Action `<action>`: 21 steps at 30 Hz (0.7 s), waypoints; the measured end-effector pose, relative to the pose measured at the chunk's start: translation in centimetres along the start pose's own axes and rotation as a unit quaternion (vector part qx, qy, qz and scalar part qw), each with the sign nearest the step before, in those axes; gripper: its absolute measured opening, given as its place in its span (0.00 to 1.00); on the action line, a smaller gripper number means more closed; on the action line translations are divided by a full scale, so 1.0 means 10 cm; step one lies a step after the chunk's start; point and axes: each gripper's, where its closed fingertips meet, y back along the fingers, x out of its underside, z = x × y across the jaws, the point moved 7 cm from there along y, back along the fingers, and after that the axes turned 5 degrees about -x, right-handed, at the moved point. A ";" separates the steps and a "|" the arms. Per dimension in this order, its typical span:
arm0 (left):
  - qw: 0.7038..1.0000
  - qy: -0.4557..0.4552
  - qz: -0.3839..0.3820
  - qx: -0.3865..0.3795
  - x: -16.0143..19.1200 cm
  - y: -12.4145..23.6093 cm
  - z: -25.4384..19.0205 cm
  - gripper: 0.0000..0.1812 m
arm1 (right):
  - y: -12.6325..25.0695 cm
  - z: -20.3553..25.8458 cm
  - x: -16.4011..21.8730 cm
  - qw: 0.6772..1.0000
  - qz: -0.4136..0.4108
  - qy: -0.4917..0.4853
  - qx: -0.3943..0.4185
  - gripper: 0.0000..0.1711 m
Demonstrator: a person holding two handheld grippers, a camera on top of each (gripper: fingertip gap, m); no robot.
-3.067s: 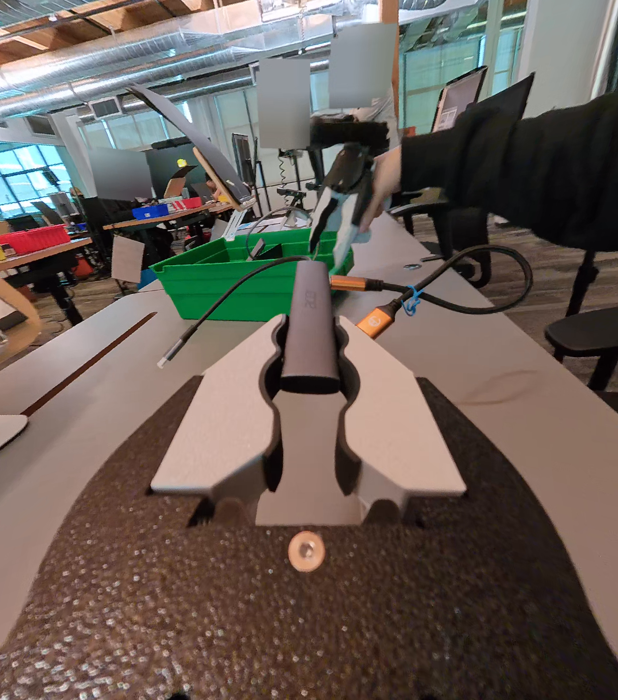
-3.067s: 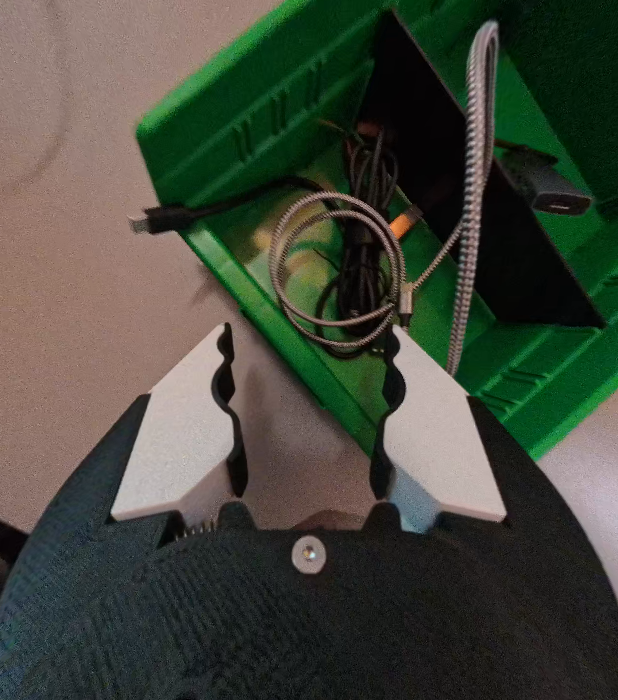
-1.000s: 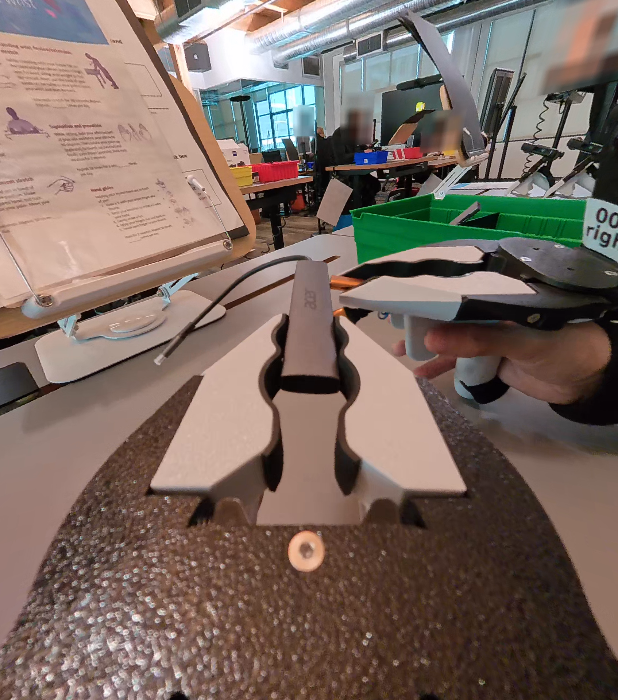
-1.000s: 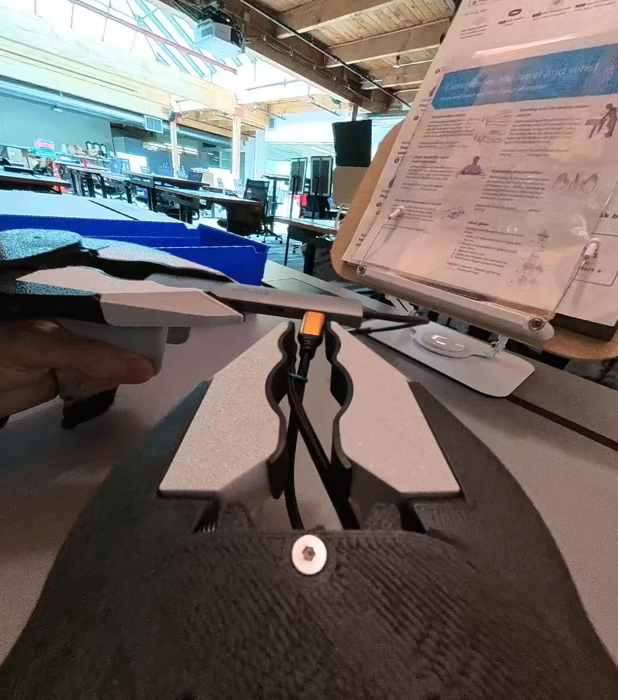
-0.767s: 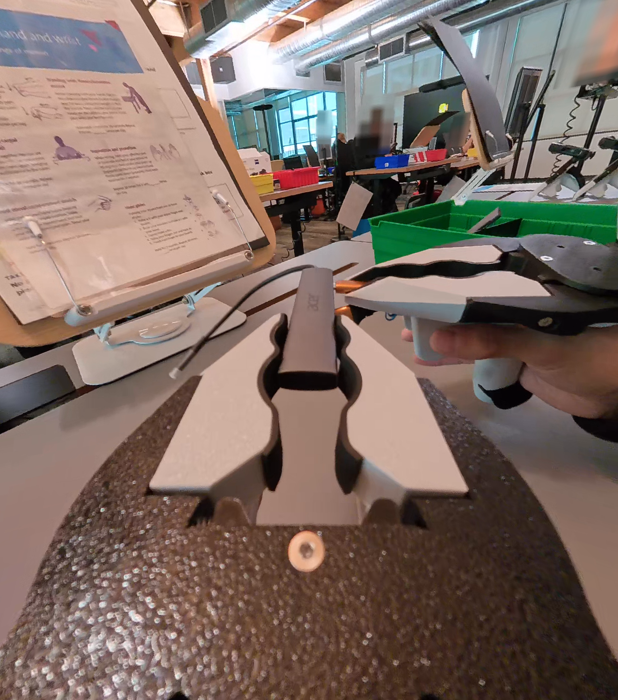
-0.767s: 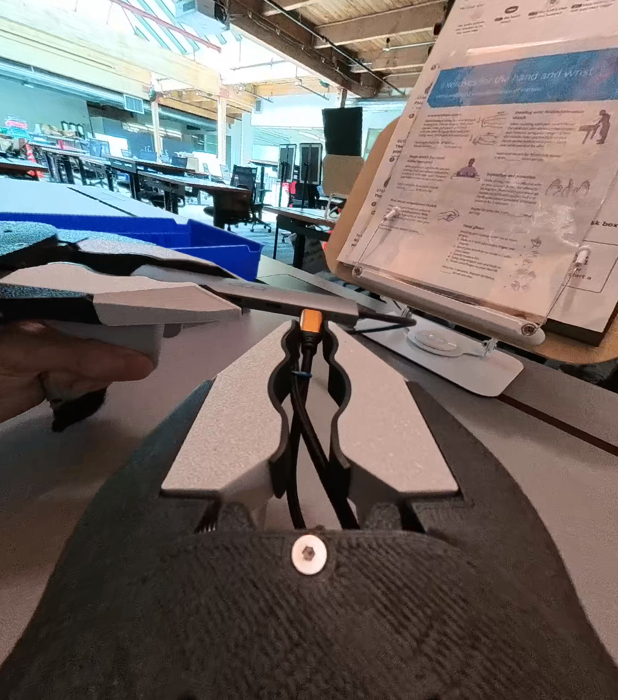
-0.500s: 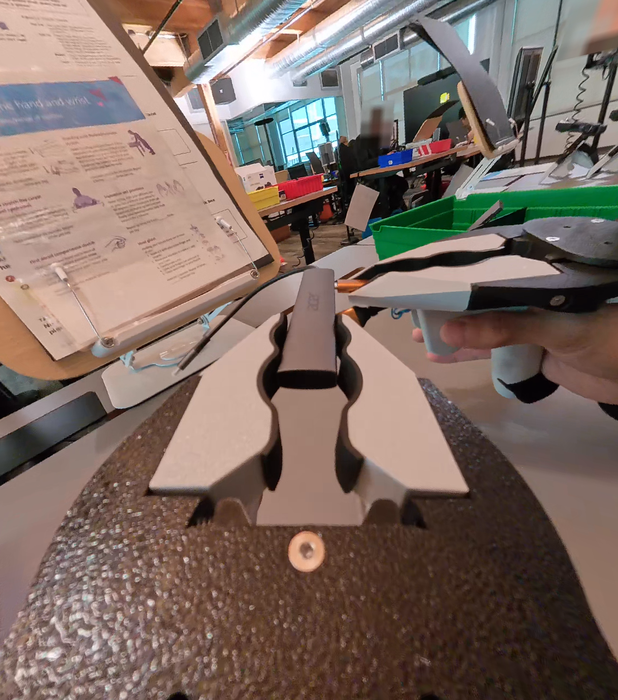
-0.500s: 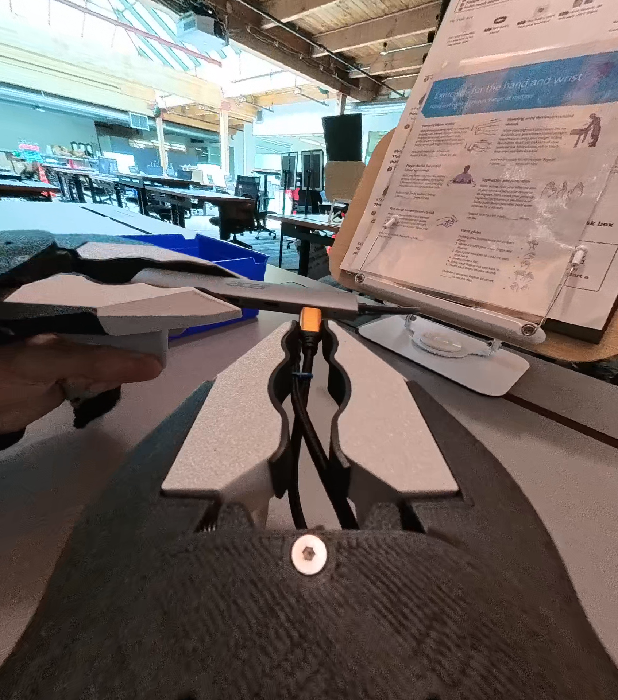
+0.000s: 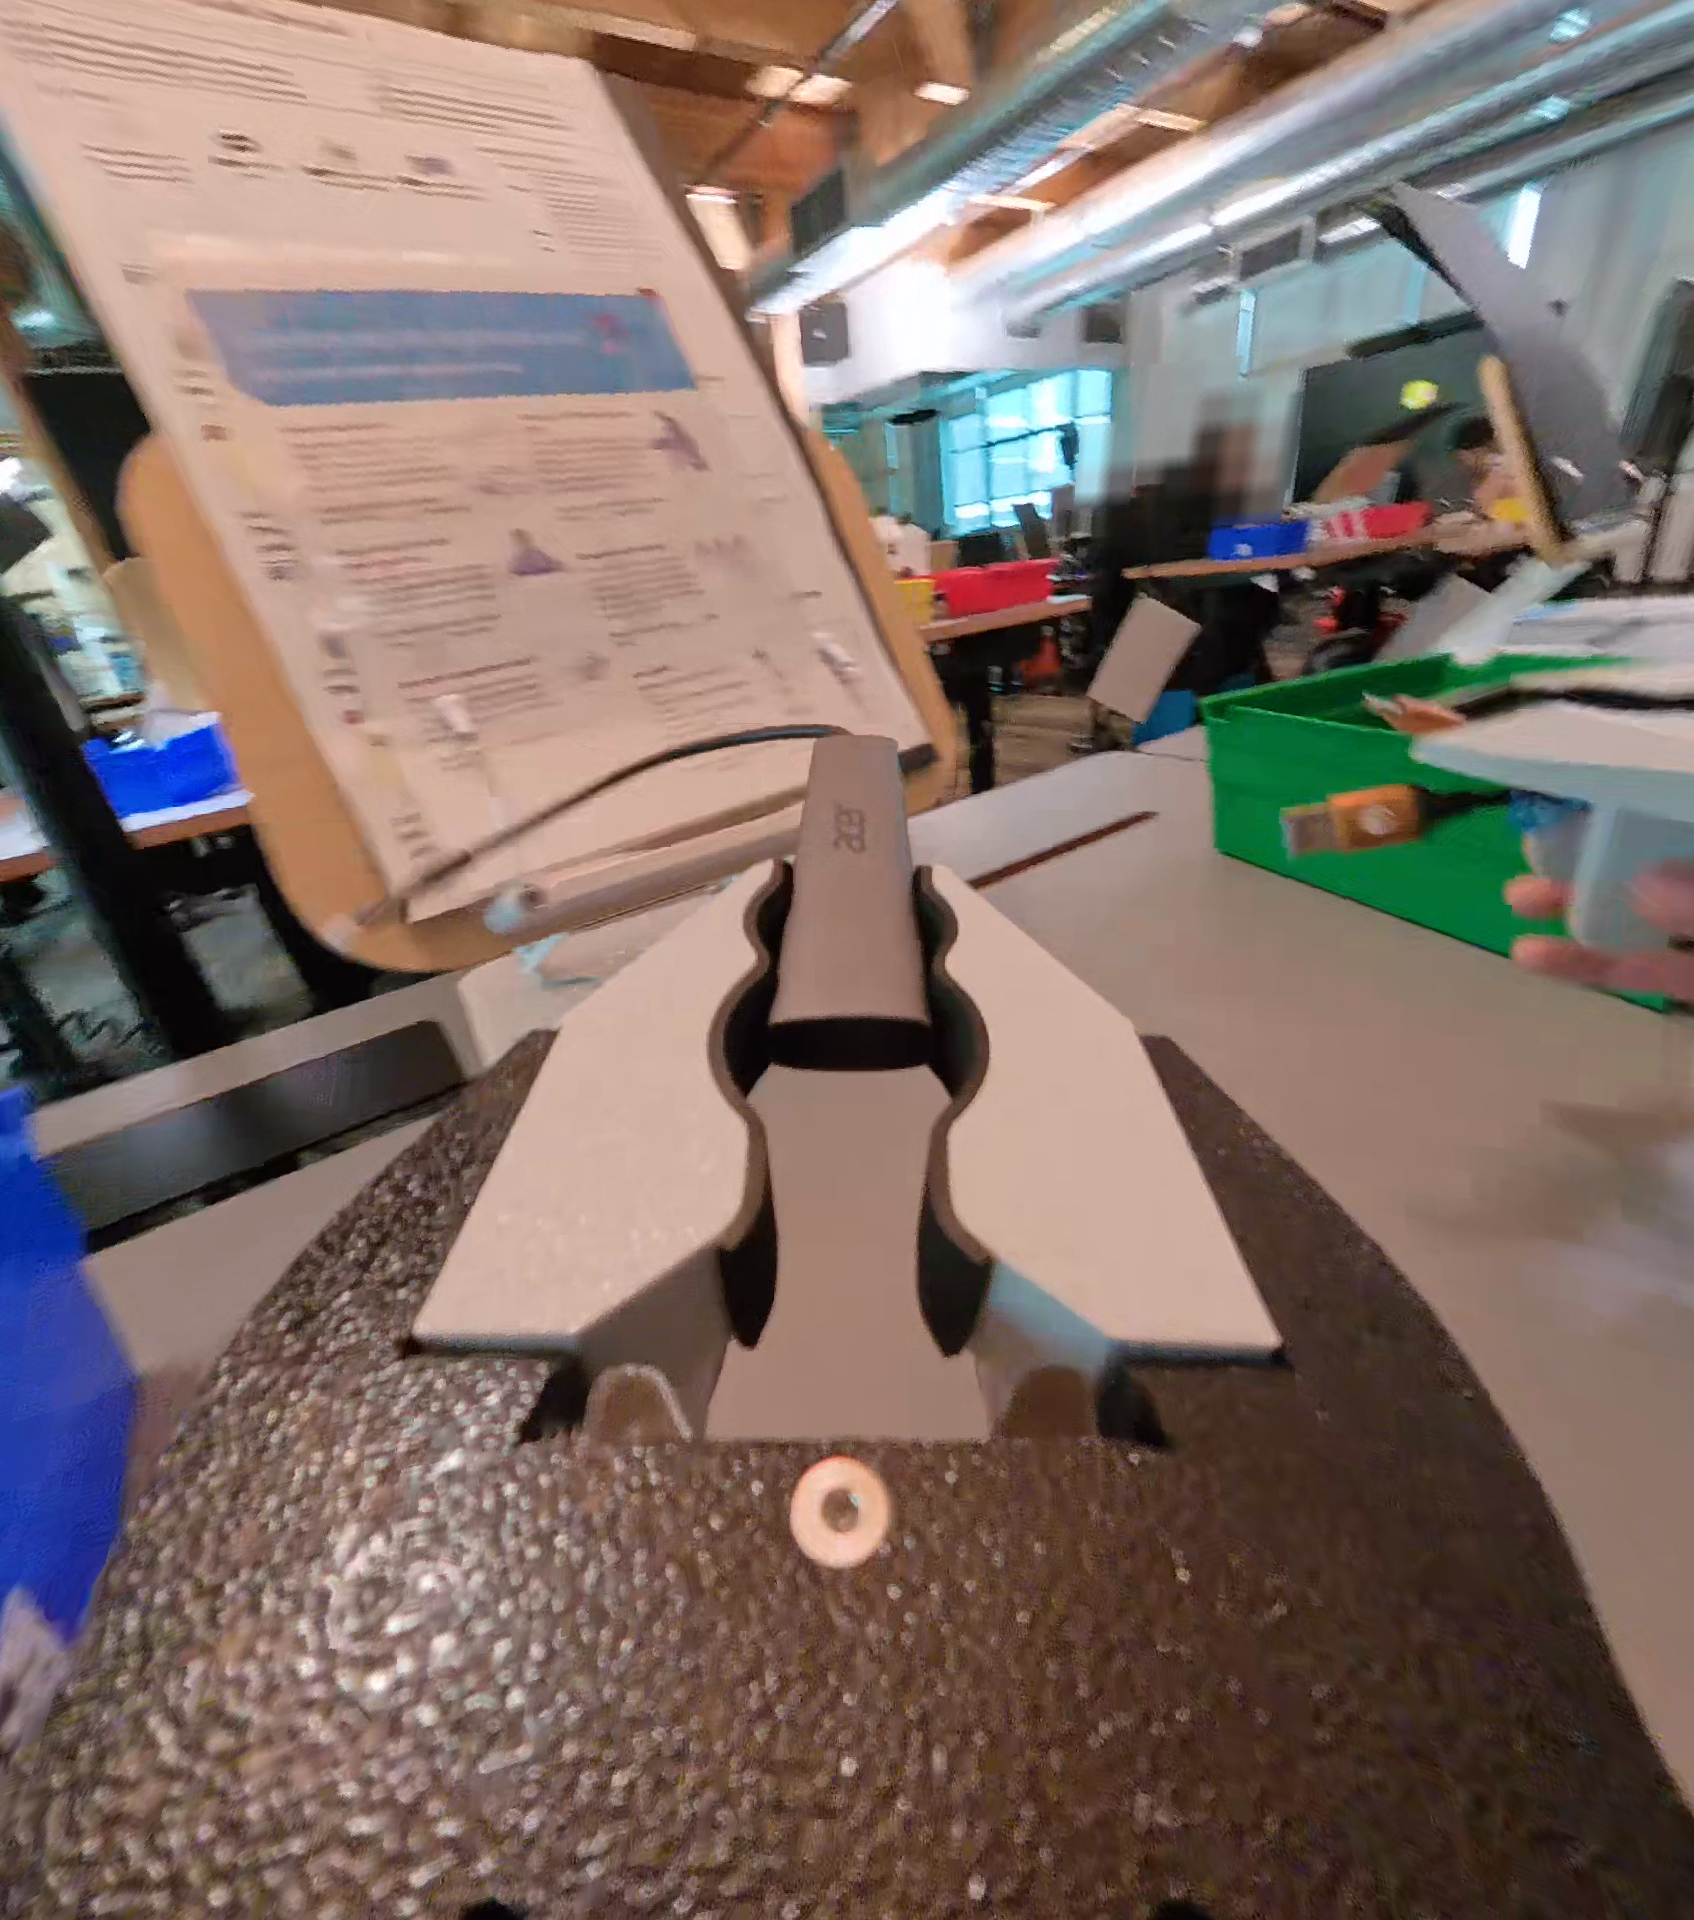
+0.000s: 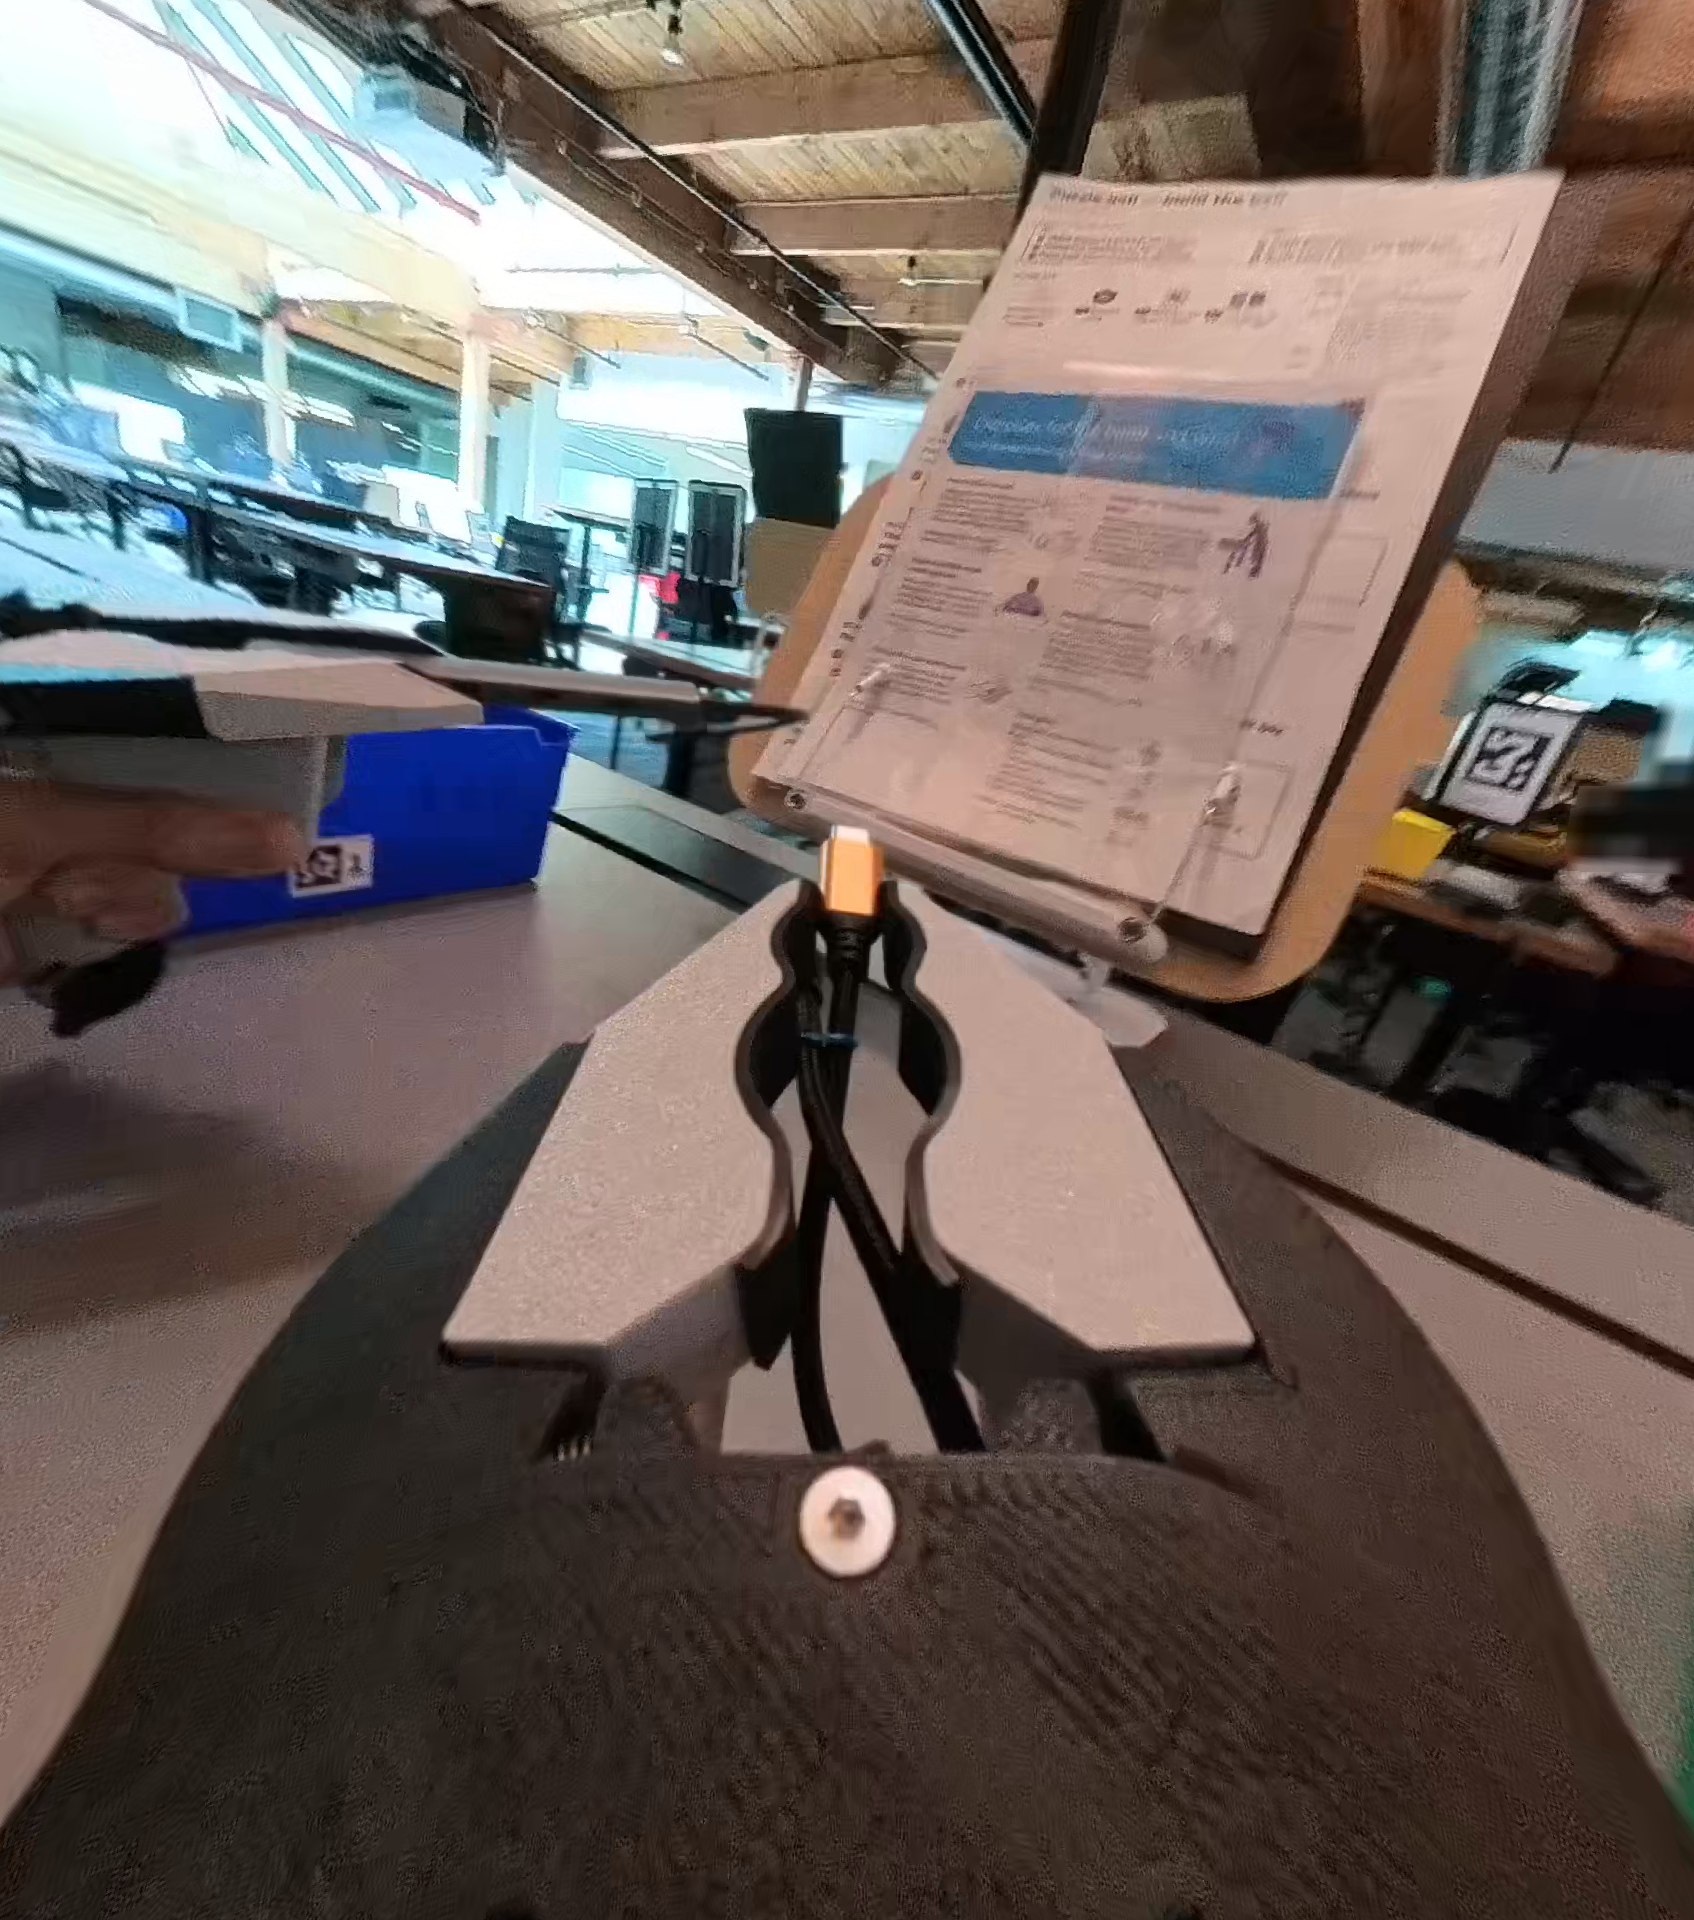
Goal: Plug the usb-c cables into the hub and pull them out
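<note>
Pulled free of the hub clamped in the left gripper, the orange plug sits pinched in the right gripper, so this cable's unplugging looks done.

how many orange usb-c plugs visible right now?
2. One orange-shelled USB-C plug sticks out past the right gripper, which is shut on its black cable. A second orange plug hangs before the green plastic bin, blurred. More may be hidden inside.

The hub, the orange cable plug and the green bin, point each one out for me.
hub (image 9: 848, 914): left wrist view, on its grey top face between the fingers.
orange cable plug (image 10: 849, 881): right wrist view, on its orange shell.
green bin (image 9: 1269, 774): left wrist view, on its near wall.
</note>
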 end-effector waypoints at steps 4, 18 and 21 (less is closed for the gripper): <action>0.994 -0.091 0.027 0.059 0.11 -0.07 -0.34 0.12 | 0.33 -0.25 -0.23 0.986 0.059 0.140 0.063 0.07; 0.992 -0.044 0.046 0.107 0.21 -0.11 -0.43 0.12 | 1.57 -2.00 0.23 0.916 0.394 0.070 0.016 0.45; 0.992 -0.024 0.049 0.112 0.22 -0.12 -0.40 0.12 | 1.67 -2.11 0.15 0.902 0.420 0.083 0.048 0.46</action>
